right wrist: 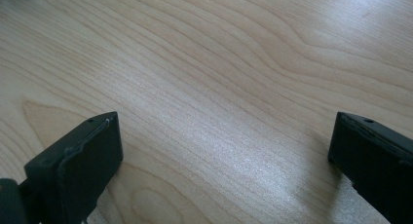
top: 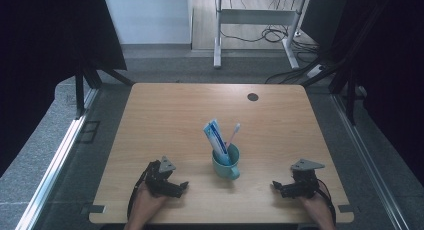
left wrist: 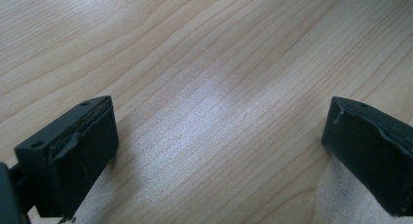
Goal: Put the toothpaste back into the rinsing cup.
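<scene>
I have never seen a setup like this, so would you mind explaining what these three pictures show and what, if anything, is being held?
There is no robot arm here. A person sits at a wooden table and holds a hand tool in each hand: the left gripper and the right gripper, each with two black fingers.

The high view comes from a fixed camera above, looking down on the table. The other two come from cameras riding on the grippers, looking along their own fingers.

Between the grippers stands a teal mug holding a toothpaste tube and a toothbrush. A small dark round spot lies near the far edge.

Both grippers are open, with bare wood between the fingers, so nothing is held.
</scene>
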### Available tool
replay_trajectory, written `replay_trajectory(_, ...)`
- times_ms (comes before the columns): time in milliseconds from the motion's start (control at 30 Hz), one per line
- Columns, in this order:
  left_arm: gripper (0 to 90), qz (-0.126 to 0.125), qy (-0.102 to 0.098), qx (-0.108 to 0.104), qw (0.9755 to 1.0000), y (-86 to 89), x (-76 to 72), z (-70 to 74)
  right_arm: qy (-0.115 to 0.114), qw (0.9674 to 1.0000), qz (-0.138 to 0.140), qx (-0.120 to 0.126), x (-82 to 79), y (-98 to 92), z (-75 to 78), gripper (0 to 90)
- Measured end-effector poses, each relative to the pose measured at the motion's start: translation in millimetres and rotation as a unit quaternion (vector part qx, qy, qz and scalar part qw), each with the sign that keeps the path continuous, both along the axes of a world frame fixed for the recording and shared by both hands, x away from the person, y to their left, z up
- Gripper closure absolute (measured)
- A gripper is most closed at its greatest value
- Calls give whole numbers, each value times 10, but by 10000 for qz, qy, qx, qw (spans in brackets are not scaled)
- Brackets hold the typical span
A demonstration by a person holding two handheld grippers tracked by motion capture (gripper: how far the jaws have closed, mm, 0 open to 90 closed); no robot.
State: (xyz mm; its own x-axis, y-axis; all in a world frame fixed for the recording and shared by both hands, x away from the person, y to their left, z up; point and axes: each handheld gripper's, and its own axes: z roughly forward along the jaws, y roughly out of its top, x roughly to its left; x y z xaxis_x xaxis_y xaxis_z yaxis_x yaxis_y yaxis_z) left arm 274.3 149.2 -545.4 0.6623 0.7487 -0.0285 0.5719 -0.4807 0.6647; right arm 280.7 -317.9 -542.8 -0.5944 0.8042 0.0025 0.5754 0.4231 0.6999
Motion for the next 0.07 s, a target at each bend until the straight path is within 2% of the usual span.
replay_trajectory(67, 0, 5, 2, 0, 10000, 0, 1, 0, 2, 10000, -3, 3, -1, 0, -1, 0)
